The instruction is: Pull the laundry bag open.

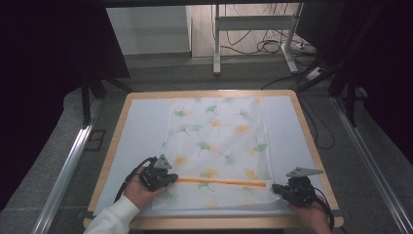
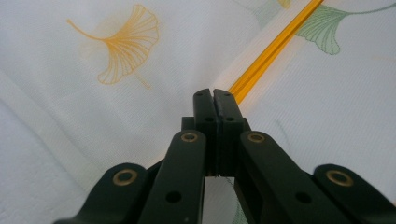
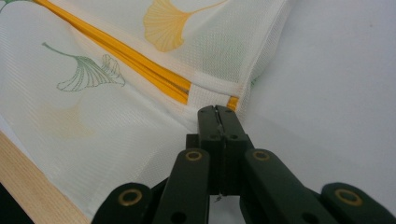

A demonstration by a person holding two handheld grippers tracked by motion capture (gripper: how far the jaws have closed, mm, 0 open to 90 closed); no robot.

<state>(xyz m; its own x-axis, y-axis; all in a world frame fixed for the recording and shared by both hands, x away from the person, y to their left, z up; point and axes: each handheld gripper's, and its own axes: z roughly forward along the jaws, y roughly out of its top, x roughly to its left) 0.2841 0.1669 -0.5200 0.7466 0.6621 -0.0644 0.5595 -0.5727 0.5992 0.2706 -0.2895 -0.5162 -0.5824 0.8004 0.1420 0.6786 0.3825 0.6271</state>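
A dim workroom stood around one lit wooden-edged table (image 1: 112,146).

The table had a pale wood rim and a white top, and it sat on grey carpet floor (image 1: 63,146). Beyond its far edge rose a white metal frame (image 1: 253,29) with black cables (image 1: 263,46) coiled at its feet, against a light wall (image 1: 146,29). Dark curtains (image 1: 39,73) closed off both sides. Metal rails (image 1: 68,165) ran along the floor beside the table's left and right edges.

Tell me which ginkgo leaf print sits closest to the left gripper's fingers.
The faint green leaf right beside the left gripper, below the orange zipper; the other leaves lie farther up the bag.
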